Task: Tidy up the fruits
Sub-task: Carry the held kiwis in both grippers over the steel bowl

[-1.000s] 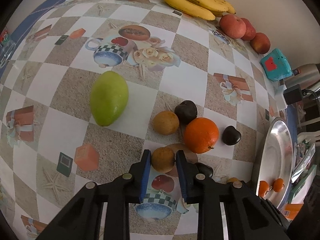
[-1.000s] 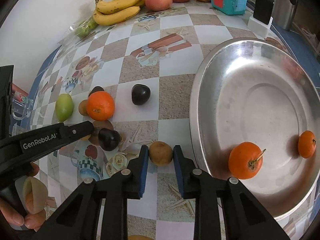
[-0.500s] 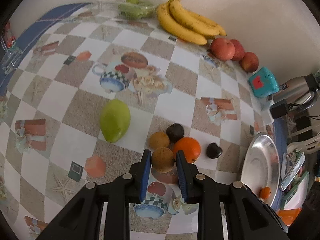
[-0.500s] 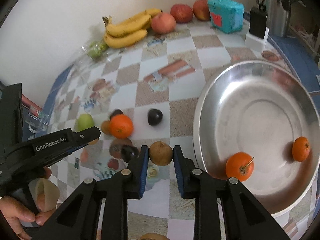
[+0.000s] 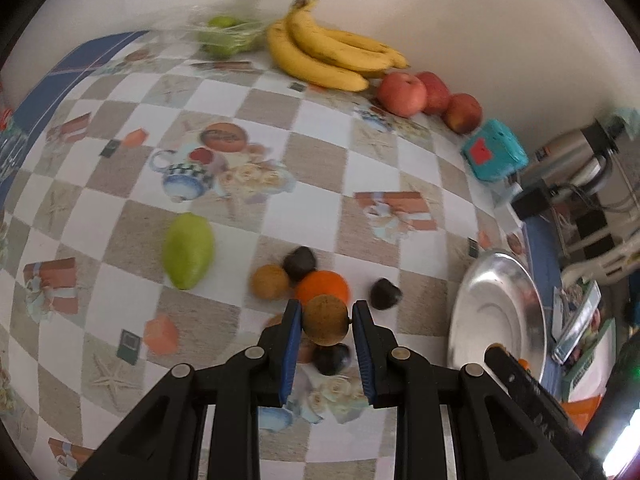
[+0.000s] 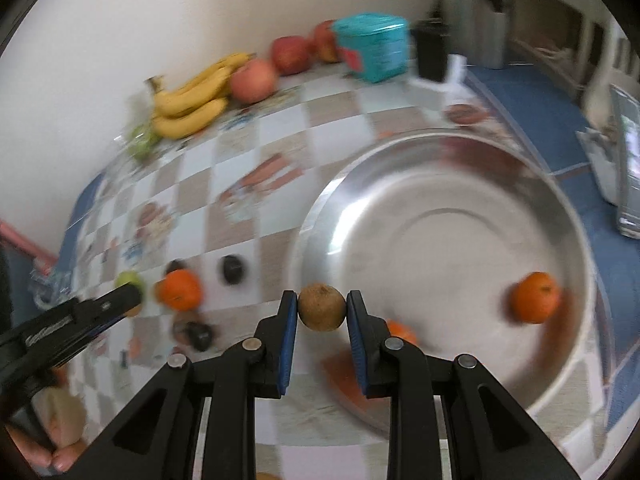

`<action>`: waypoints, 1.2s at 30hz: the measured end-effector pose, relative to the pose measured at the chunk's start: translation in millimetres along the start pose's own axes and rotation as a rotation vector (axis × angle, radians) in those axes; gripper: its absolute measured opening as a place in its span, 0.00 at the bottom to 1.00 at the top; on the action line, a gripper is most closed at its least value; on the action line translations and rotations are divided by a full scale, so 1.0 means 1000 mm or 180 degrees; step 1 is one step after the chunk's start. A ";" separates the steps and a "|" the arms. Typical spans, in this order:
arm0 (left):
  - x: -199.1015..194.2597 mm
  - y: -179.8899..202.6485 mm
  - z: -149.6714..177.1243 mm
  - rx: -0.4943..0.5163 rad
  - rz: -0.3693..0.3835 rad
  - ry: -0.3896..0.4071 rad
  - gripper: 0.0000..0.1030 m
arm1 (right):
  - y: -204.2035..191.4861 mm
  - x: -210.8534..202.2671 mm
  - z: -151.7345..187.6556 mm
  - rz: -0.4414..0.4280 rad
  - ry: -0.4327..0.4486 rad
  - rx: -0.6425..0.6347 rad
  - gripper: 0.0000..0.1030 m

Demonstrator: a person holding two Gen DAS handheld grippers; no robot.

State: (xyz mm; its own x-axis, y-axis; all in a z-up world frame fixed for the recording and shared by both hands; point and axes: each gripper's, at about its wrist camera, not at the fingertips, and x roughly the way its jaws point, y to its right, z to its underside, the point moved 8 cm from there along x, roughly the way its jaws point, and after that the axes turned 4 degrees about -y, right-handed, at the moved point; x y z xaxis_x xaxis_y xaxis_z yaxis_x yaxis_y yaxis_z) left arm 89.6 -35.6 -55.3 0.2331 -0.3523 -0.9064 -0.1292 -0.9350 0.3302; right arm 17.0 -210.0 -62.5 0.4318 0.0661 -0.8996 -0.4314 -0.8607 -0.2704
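both claws are lifting: the left claw (image 5: 325, 322) is gripping a brown fruit (image 5: 325, 320) above the tabletop (image 5: 312, 160); the right claw (image 6: 322, 314), clamping another brown fruit (image 6: 322, 307), is now reaching the metal plate (image 6: 460, 248) rim for unloading.

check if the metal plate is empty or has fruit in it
Not empty. The metal plate holds two oranges: one orange clearly visible, another partly hidden behind the right tool.

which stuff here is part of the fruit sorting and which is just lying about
Job: brown fruit in left gripper, brown fruit in right gripper, steel plate, loose orange, green mango, dark fruits.
Lying about: teal box, flask, black adapter.
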 end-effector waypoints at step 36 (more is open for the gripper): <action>0.035 0.150 0.031 0.1359 0.0389 0.0200 0.27 | 0.097 -0.011 -0.009 0.0307 0.0144 0.0674 0.25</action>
State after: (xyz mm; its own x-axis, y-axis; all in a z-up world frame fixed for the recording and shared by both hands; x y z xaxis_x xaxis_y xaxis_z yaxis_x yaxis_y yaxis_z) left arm 48.7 -187.2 -45.3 0.2477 -0.4732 -0.8454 -0.5426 -0.7907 0.2836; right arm -22.8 -298.5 -75.4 0.4136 -0.0381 -0.9097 -0.6268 -0.7366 -0.2541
